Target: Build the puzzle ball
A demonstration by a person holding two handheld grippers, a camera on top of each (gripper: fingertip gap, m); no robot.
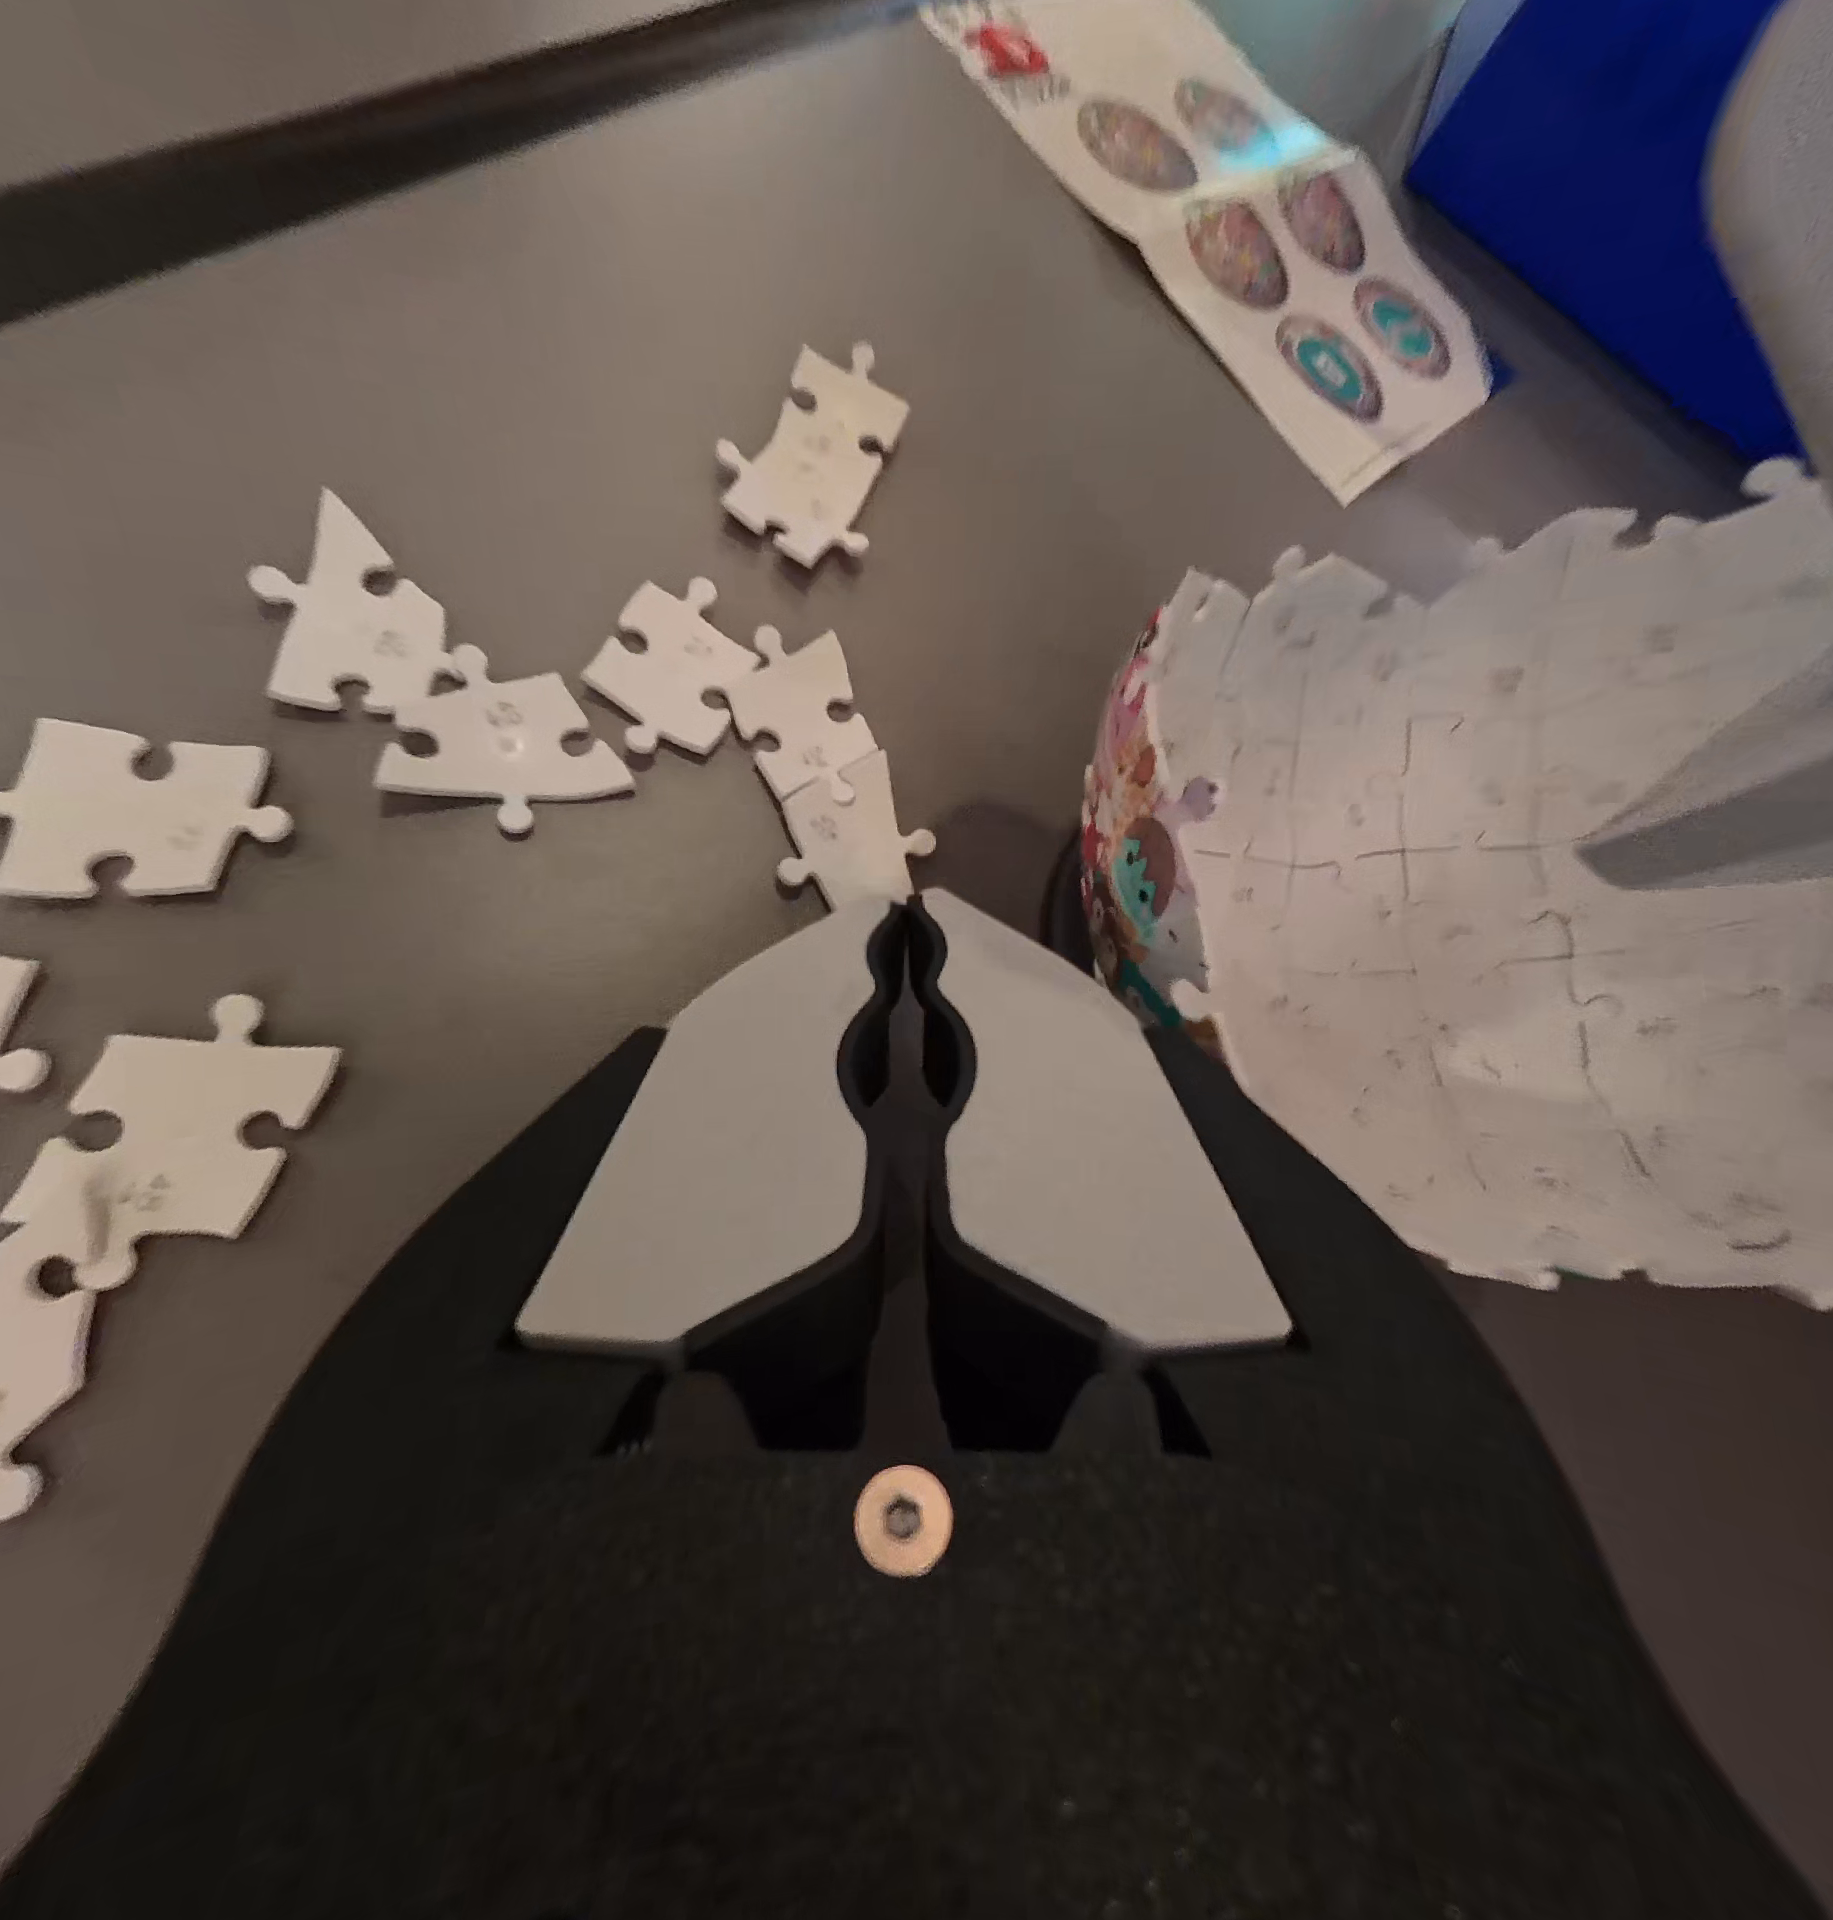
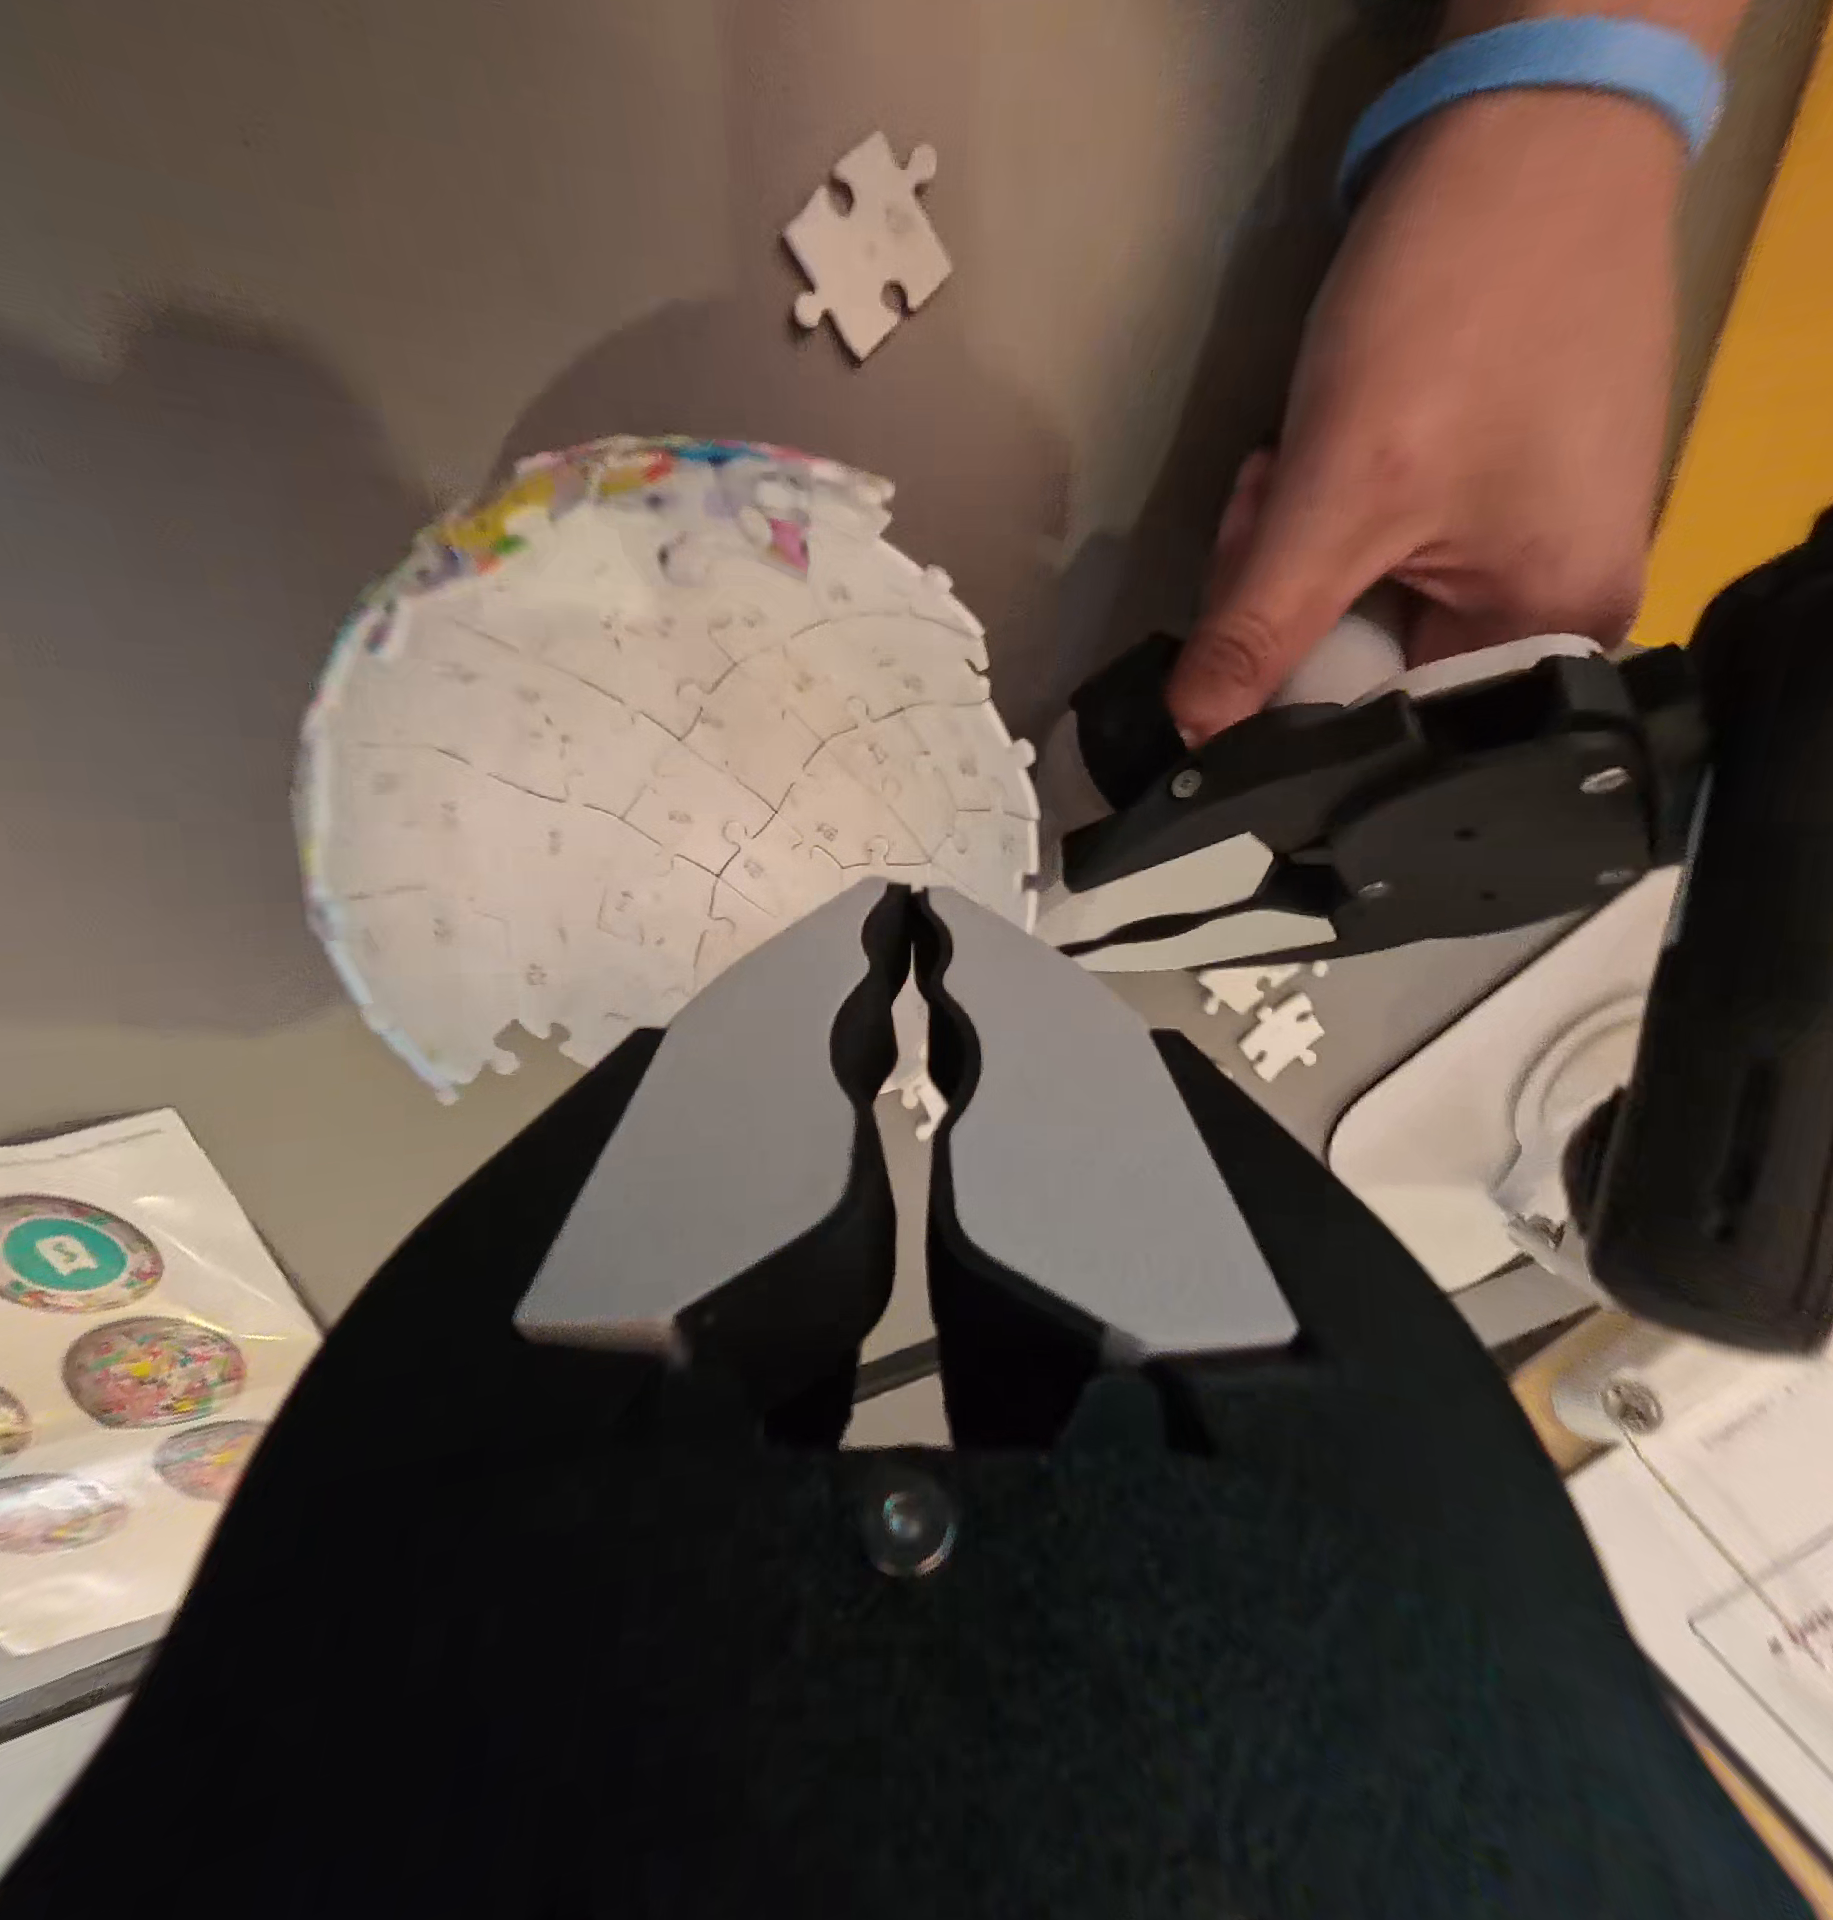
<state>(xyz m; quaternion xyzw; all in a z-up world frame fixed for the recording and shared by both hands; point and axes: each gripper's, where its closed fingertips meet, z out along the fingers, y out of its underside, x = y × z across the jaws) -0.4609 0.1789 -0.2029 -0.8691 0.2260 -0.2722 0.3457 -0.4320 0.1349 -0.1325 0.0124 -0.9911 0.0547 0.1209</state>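
Grey table [image 1: 538,343]: loose white puzzle pieces [image 1: 496,727] scattered, instruction sheet [image 1: 1255,229], blue box [image 1: 1577,197].

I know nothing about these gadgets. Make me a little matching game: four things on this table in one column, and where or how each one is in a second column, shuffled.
Things:
1. left hand-held gripper
2. half-built puzzle ball
3. picture sheet
4. blue box

Descriptions:
A. flat on the table, printed with round pictures
B. far corner, behind the picture sheet
C. open shell, white inside, colourful outside
D. shut on a white puzzle piece at its tips

Pairs: 1-D, 2-C, 3-A, 4-B
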